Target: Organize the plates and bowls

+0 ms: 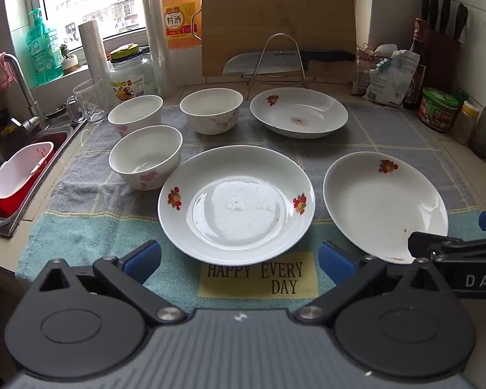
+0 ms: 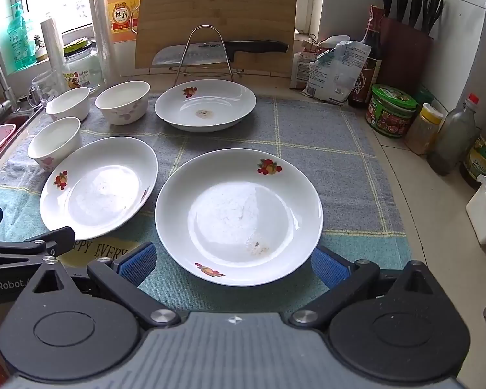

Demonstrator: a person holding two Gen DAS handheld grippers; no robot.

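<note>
I see both grippers hovering low over the near edge of the bench, nothing held. Left gripper (image 1: pixel 239 259): fingers (image 1: pixel 142 261) spread wide, the near rim of the centre plate (image 1: pixel 236 202) sits between the blue pads, no contact visible. Right gripper (image 2: pixel 231 264): fingers (image 2: pixel 136 264) also spread wide, straddling the near rim of the right plate (image 2: pixel 239 215), can't tell if the pads touch.

Landmark is the checked cloth (image 1: pixel 388 129) covering the bench; all crockery sits on it.
- Centre plate: near edge of the cloth, its rim overlapping the yellow "HAPPY EVERY DAY" patch (image 1: pixel 259 278).
- Right plate: just beside the centre plate, near-right part of the cloth, rims apart. Small brownish mark near its front inside.
- Far plate (image 1: pixel 299 111): back of the cloth, right of middle, brown stain in its well.
- Three bowls, all upright, on the cloth's left part: front bowl (image 1: pixel 145 157) close to the centre plate's far-left rim, back-left bowl (image 1: pixel 134 115) behind it, back-centre bowl (image 1: pixel 212 110) just left of the far plate.

Behind the cloth: wire rack (image 1: pixel 277 61) with a cleaver (image 1: pixel 288 60) across it, cutting board (image 1: pixel 278 26) leaning on the wall. Sink (image 1: pixel 19 175) off the cloth's left edge, jars and bottles off its right edge.
</note>
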